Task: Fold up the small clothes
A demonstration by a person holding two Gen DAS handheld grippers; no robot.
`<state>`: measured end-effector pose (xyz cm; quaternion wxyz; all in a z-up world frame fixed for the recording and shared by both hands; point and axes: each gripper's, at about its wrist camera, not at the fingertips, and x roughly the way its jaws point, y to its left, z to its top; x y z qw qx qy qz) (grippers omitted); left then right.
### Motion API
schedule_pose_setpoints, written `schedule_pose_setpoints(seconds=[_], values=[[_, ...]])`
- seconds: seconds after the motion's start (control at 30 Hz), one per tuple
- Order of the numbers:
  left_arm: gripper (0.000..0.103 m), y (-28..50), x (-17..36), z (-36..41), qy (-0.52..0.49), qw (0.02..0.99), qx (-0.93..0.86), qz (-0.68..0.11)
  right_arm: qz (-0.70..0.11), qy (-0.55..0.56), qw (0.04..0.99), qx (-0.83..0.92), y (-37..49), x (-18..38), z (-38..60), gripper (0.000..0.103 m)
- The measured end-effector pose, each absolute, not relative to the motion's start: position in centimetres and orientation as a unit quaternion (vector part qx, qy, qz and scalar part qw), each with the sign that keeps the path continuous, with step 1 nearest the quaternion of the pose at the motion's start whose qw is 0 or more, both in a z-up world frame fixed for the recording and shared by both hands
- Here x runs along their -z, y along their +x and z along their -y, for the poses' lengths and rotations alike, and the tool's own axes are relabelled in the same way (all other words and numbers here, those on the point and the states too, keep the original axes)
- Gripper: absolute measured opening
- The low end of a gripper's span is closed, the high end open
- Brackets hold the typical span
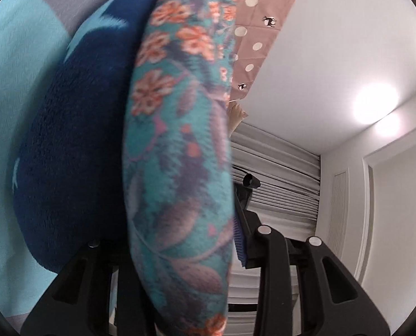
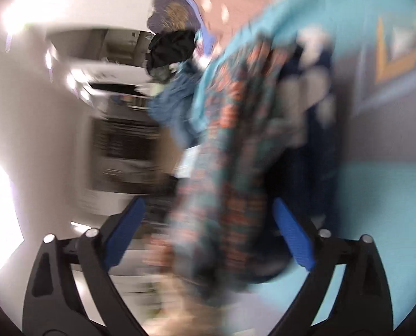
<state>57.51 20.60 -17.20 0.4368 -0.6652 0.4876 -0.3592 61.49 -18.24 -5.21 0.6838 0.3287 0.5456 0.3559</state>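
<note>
1. Hanging right in front of the left lens, the floral cloth [image 1: 177, 151] fills the middle of that view from top to bottom.
2. The left gripper [image 1: 180, 254] has the cloth running down between its fingers; the right finger's blue pad [image 1: 240, 240] peeks out against the cloth's edge, and the left finger is almost wholly hidden behind fabric.
3. It reads as a pinch on the cloth, though the contact itself is covered.
4. Left of the floral cloth bulges a navy fleece [image 1: 76, 151] with pale marks, its lower edge lost behind the gripper's frame.
5. A light blue sheet [image 1: 14, 84] lies far left, cut off by the lens rim.
6. Far up, a pink dotted fabric [image 1: 258, 28] shows, its left side covered by the floral cloth.
7. Over to the right view: heavy blur everywhere.
8. The right gripper [image 2: 208, 235] has its fingers spread wide, blue pads [image 2: 125, 232] well apart.
9. The floral cloth [image 2: 235, 168] smears down between those pads; neither pad visibly presses on it.
10. Navy fleece [image 2: 314, 145] sits just right of it, details unreadable.
11. Left side: a pale room with bright lights, shapes too smeared to name.
</note>
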Motion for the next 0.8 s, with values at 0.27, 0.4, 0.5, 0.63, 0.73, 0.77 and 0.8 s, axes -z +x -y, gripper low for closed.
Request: schedule_pose_setpoints(seconds=[0.27,0.4,0.5,0.63,0.73,0.77,0.8], values=[[0.036,58.3,15.4,-20.2,-0.663,0.445,0.363,-0.480,-0.513,0.236,0.678,-0.470,57.2,5.7,15.3,0.096],[0.036,58.5,15.6,-19.6,-0.667,0.443,0.356,-0.481,-0.529,0.275,0.650,-0.472,57.7,6.8,13.1,0.096],[0.036,58.6,15.1,-19.6,-0.661,0.451,0.350,-0.487,-0.512,0.327,0.634,-0.479,58.2,5.3,13.1,0.096],[0.039,59.0,13.0,-20.1,-0.650,0.470,0.352,-0.483,-0.491,0.375,0.598,-0.509,58.2,2.5,13.7,0.096],[0.042,58.6,12.4,-19.5,-0.637,0.482,0.358,-0.483,-0.500,0.380,0.603,-0.492,57.5,2.1,13.8,0.096],[0.042,58.1,12.7,-19.1,-0.634,0.478,0.360,-0.490,-0.507,0.377,0.610,-0.478,57.2,2.6,13.8,0.096],[0.042,57.7,13.1,-18.9,-0.632,0.478,0.355,-0.497,-0.514,0.376,0.614,-0.466,56.8,3.4,13.8,0.096]])
